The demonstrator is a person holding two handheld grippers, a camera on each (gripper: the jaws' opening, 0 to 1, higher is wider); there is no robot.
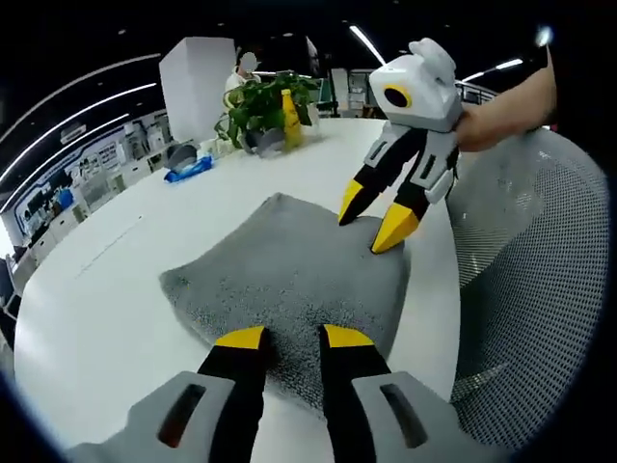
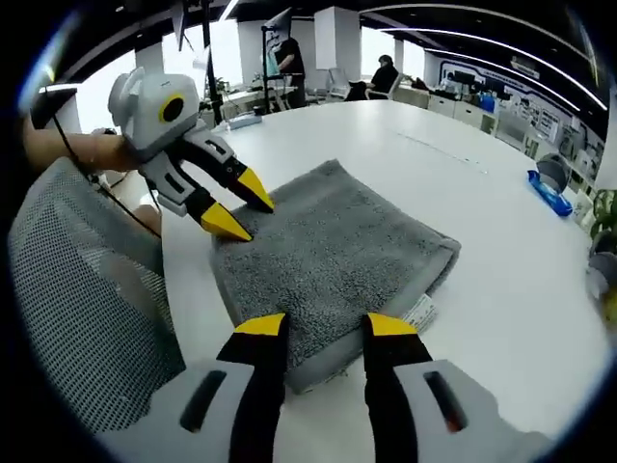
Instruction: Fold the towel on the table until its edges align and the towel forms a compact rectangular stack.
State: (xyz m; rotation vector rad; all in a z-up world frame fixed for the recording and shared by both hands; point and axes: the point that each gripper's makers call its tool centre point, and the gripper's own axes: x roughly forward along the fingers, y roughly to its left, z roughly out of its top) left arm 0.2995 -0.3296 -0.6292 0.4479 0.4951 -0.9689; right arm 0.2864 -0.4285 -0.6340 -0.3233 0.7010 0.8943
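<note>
A grey towel (image 1: 289,270) lies folded on the white table (image 1: 96,289), with layered edges and a small white label (image 2: 419,311) showing at one corner. My left gripper (image 1: 294,338) is open, its yellow tips resting at the towel's near edge. Opposite it, my right gripper (image 1: 376,217) is open too, its tips touching the far corner, held by a hand (image 1: 506,106). In the right gripper view, the right gripper (image 2: 326,326) stands open over the towel (image 2: 333,251) edge, and the left gripper (image 2: 241,207) is open at the opposite corner.
A grey mesh chair back (image 1: 521,289) (image 2: 87,318) stands tight against the table edge beside the towel. At the far side of the table are a potted plant (image 1: 265,106), a yellow bottle (image 1: 289,116) and a blue object (image 1: 188,171) (image 2: 549,193). People sit at distant desks.
</note>
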